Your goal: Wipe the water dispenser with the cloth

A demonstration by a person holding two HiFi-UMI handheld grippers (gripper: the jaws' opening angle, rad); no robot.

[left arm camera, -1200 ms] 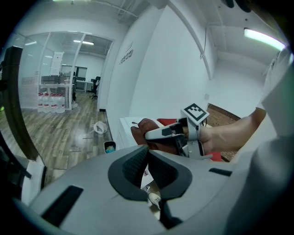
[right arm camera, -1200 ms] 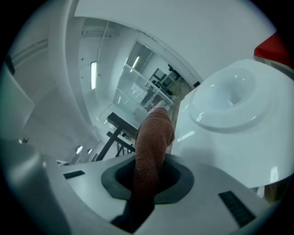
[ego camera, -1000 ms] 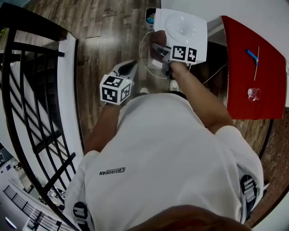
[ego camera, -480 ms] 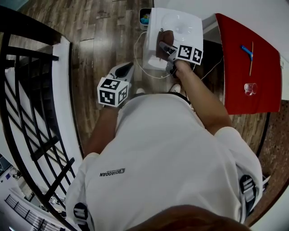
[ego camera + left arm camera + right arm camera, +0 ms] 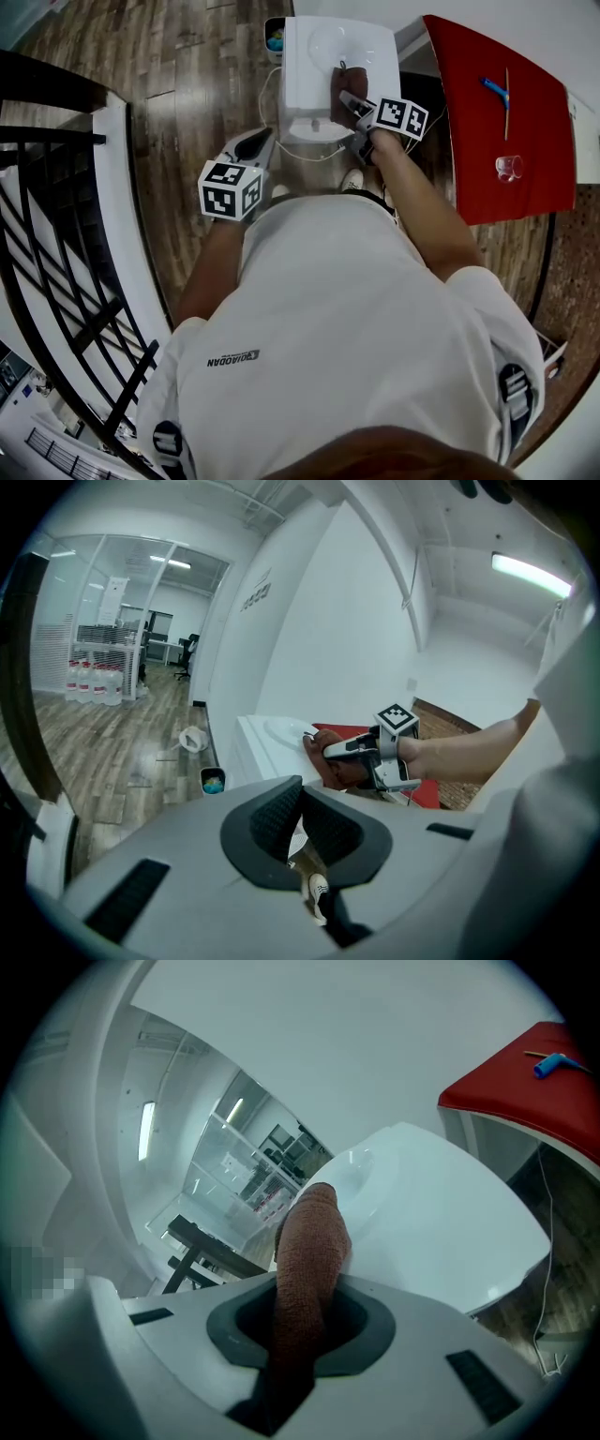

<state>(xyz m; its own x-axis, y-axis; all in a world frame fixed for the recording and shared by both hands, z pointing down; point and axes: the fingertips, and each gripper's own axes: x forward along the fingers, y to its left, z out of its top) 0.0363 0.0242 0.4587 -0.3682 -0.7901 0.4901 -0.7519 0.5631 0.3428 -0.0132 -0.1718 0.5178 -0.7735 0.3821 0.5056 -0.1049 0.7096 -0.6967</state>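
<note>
The white water dispenser (image 5: 319,52) stands on the floor in front of me, with a round hollow in its top. A brown cloth (image 5: 341,94) lies pressed on the near part of that top, and my right gripper (image 5: 349,101) is shut on it. In the right gripper view the cloth (image 5: 307,1251) sticks up between the jaws against the dispenser top (image 5: 441,1222). My left gripper (image 5: 261,141) hangs shut and empty to the left of the dispenser, off its surface. The left gripper view shows its pads (image 5: 301,794) together, with the cloth (image 5: 330,763) beyond.
A red table (image 5: 497,141) stands to the right, with a blue item (image 5: 494,89) and a small glass (image 5: 509,169) on it. A black railing (image 5: 66,234) runs along the left. A small bin (image 5: 275,37) sits by the dispenser, and a white cord (image 5: 309,155) loops on the wood floor.
My right gripper has slid the cloth from the dispenser's left front edge towards the middle of its top. The left gripper has stayed shut beside it.
</note>
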